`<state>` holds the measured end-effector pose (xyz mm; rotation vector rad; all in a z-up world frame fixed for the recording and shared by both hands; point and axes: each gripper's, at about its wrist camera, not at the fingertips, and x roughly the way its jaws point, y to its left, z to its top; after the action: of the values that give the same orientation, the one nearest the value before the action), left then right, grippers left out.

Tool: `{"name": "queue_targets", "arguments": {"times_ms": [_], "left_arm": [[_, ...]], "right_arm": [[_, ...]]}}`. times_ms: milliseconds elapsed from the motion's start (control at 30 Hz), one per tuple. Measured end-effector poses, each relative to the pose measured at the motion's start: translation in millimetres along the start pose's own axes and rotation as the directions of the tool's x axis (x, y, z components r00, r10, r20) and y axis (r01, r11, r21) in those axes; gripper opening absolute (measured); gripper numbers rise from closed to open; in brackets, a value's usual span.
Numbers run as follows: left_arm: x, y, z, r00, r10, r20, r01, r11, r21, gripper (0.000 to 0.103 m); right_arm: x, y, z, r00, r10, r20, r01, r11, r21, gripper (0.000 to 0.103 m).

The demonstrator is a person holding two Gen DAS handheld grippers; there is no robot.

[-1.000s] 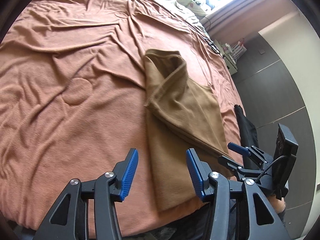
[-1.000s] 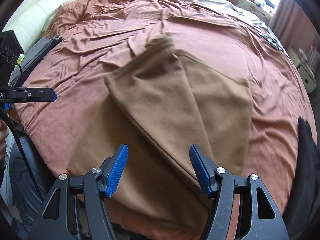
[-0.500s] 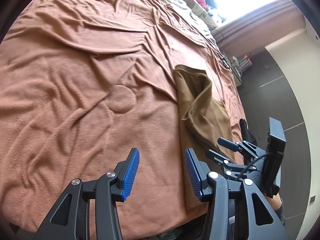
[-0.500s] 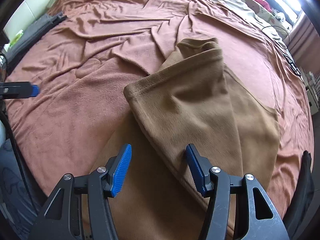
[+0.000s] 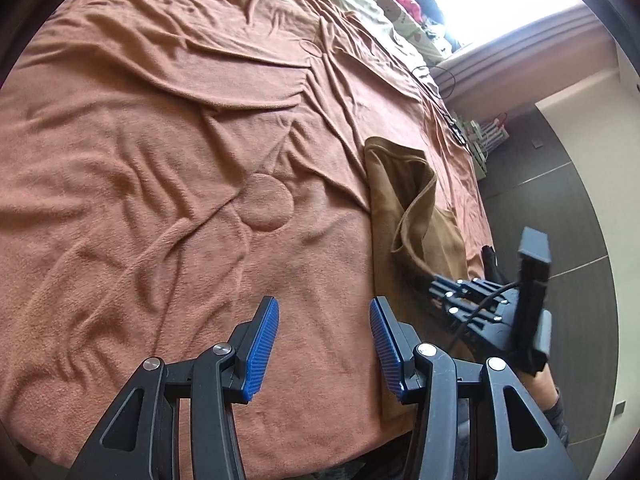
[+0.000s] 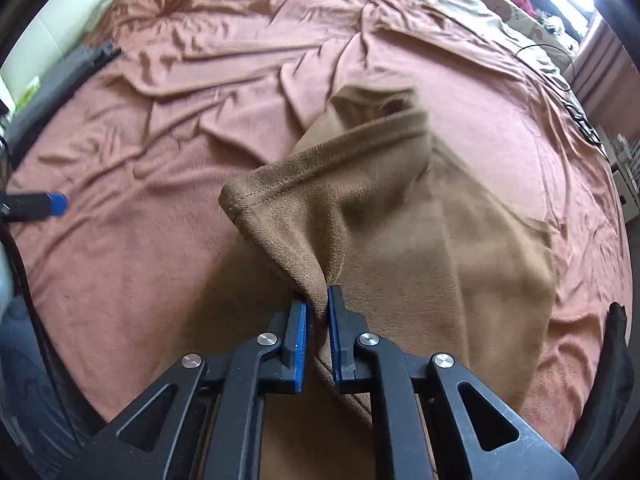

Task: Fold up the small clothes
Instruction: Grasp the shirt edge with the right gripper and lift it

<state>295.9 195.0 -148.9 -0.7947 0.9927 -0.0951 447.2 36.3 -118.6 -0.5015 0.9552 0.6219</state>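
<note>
While the brown garment (image 6: 400,216) lies on the bed, the lines below give what each view shows.

Bed: covered by a wrinkled rust-coloured blanket (image 5: 160,160); a paler quilt (image 5: 360,4) lies along its far edge by the window.
Brown garment: on the bed near its near edge, toward the right-hand side in the left wrist view; part flat on the blanket, part lifted into a fold with a stitched hem on top.
Right gripper (image 6: 319,304): its blue-padded jaws are closing on a pinch of the brown garment's lifted fold, and the cloth is pressed between the pads and rises from them as a tent.
Left gripper (image 5: 324,344): jaws stand about half apart with nothing between them, over bare blanket beside the garment's left edge, not touching the cloth.
Round mark (image 5: 267,202): a circular imprint in the blanket, beyond the left gripper and left of the garment.
Black item (image 6: 616,364): dark cloth at the bed's right edge, apart from the garment; what it is I cannot tell.
Grey pile (image 6: 60,80): at the bed's far left corner, against a pale headboard.
</note>
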Motion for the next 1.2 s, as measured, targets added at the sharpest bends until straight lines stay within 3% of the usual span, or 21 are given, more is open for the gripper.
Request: {"name": "queue_targets", "arguments": {"times_ms": [500,900,1200], "left_arm": [[48,-52,11,0.998,-0.002,-0.058,0.006,0.998,0.064,0.050],[89,-75,17,0.993,0.044,-0.113,-0.032,0.994,0.106,0.050],[114,-83,17,0.984,0.087,-0.155,-0.066,0.989,0.134,0.050]], "right_arm": [[-67,-115,-16,0.987,0.037,0.155,-0.074,0.968,0.238,0.005],[-33,-206,-35,0.966,0.167,0.198,-0.240,0.866,0.440,0.004],[9,-241,-51,0.958,0.219,0.187,-0.287,0.795,0.535,0.003]]}}
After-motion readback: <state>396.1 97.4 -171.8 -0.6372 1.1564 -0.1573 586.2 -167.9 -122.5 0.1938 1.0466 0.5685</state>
